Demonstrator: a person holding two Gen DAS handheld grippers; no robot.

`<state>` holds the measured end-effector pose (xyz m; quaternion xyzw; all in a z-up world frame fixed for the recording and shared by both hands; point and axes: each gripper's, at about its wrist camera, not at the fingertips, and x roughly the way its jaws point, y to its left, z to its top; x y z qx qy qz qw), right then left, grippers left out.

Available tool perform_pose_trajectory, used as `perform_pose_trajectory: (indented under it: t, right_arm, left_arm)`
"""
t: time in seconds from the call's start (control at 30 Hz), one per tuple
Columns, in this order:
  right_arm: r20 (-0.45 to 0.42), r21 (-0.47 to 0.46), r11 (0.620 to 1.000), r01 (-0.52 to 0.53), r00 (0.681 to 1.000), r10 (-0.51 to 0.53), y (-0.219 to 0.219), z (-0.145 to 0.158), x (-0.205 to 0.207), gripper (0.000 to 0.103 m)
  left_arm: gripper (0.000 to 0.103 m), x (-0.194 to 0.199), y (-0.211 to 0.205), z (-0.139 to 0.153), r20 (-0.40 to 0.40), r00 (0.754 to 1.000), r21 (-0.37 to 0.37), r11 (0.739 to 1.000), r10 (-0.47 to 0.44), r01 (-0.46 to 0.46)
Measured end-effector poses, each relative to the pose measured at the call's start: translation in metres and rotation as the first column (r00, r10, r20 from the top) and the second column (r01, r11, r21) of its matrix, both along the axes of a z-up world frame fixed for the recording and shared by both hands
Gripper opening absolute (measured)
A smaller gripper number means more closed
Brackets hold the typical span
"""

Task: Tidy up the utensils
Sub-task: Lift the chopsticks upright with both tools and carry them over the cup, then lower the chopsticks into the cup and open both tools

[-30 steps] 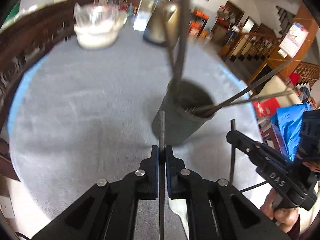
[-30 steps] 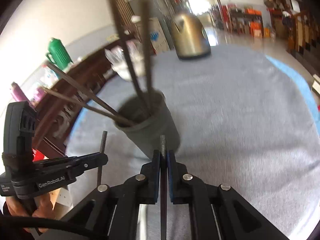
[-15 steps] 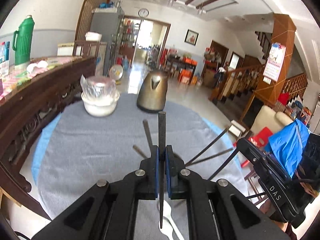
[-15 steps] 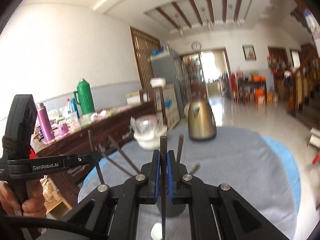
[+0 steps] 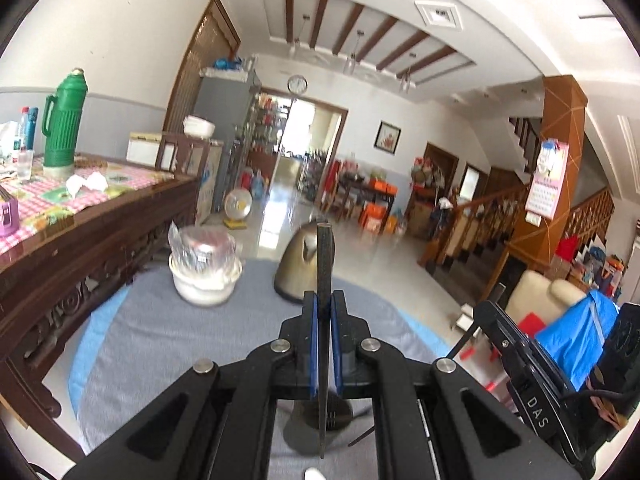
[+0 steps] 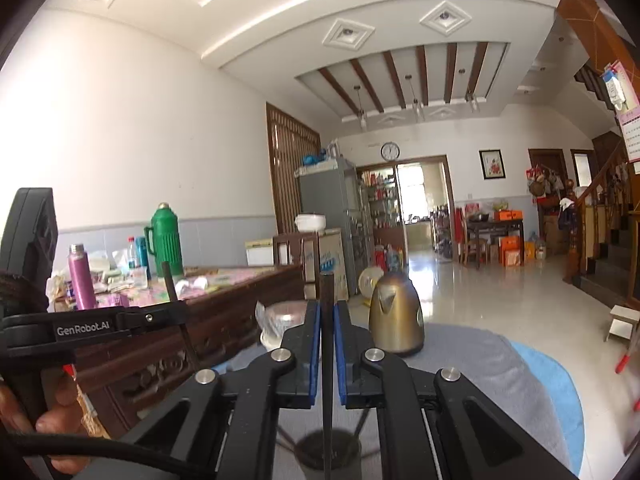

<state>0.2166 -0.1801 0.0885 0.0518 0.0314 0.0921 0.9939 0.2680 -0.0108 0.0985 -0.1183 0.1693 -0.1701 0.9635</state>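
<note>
The left tongs are pressed together on a dark chopstick, which is pinched between the blue pads and stands nearly upright, its blunt end above the pads and its thin end hanging below. The right tongs are likewise clamped on a second dark chopstick, held in the same upright way. Each stick is gripped near its upper part, probably so that the narrow tip can be lowered first into a container.

Directly beneath both pairs of tongs a grey utensil cup is seen on the grey cloth of the round bench; more dark sticks already lean out of it toward the right gripper. In the right wrist view the cup's mouth lies just under the hanging stick, so the two sticks are judged to be lined up for dropping in. A white spoon is glimpsed at the very bottom of the left view, apart from the cup and apparently not yet sorted.

Further along the bench a white bowl holding a crumpled clear wrap and a brass-coloured kettle are set near the far edge, well clear of the cup. Beyond, a carved wooden sideboard bearing a green thermos is seen along the wall.
</note>
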Motion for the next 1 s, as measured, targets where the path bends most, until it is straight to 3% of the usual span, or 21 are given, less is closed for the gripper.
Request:
perform_pose_trajectory:
  t: [0.13, 0.3, 0.5, 0.67, 1.0]
  right_arm:
    - [0.039, 0.024, 1.0, 0.015, 0.999, -0.016, 0.002, 0.012, 0.015, 0.007]
    - [0.026, 0.039, 0.998, 0.048, 0.998, -0.049, 0.007, 0.003, 0.042, 0.007]
    - [-0.05, 0.022, 0.997, 0.076, 0.996, -0.075, 0.005, -0.021, 0.068, 0.007]
    - [-0.089, 0.011, 0.997, 0.074, 0.993, -0.073, -0.004, -0.03, 0.073, 0.007]
    - [-0.177, 0.039, 0.998, 0.05, 0.983, -0.042, -0.02, -0.041, 0.068, 0.008]
  left_arm:
    - [0.006, 0.009, -0.007, 0.008, 0.061, 0.997, -0.02, 0.999, 0.039, -0.038]
    - [0.006, 0.022, -0.02, 0.004, 0.111, 0.989, -0.02, 0.995, 0.1, -0.098]
    - [0.006, 0.052, -0.032, -0.022, 0.034, 0.992, -0.011, 0.992, 0.124, -0.124]
    - [0.006, 0.065, -0.04, -0.041, -0.021, 0.994, 0.054, 0.993, 0.11, -0.109]
    - [0.007, 0.053, -0.046, -0.052, -0.105, 0.992, 0.134, 0.99, 0.064, -0.05]
